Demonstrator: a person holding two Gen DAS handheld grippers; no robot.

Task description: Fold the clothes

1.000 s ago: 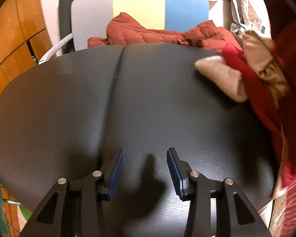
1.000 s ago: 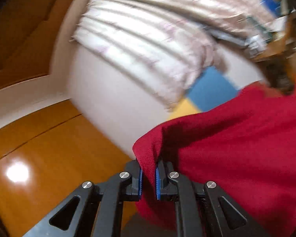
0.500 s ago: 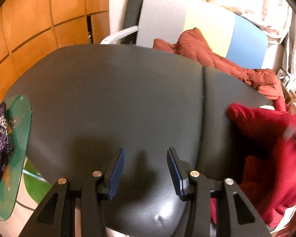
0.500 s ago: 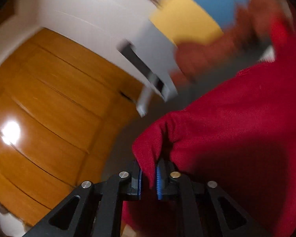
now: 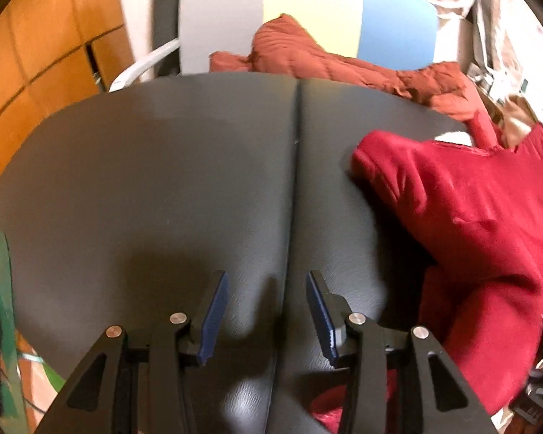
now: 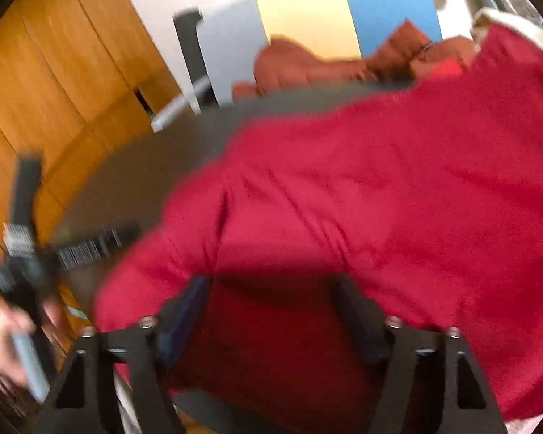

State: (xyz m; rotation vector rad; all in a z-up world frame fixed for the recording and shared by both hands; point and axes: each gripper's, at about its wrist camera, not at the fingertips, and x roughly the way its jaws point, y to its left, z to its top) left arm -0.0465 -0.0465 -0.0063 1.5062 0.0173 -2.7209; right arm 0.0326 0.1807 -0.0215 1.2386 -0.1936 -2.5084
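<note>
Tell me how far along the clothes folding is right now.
Barely started. Done: the red garment lies rumpled on the dark table, brought out from the pile. In hand: the right gripper is opening with red cloth between its jaws; the left gripper is open above bare tabletop, holding nothing. Left: spreading it flat, every fold, then the other clothes behind.

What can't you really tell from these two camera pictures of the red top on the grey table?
- Red top: left wrist view cuts it at the right edge, so its full shape is unknown.
- Right hand-held gripper: jaws opening over the cloth; right wrist view is motion-blurred, so contact is unclear.
- Hand at lower left: blurred and cut off.
- Beige garment: mostly hidden behind the red top.
</note>
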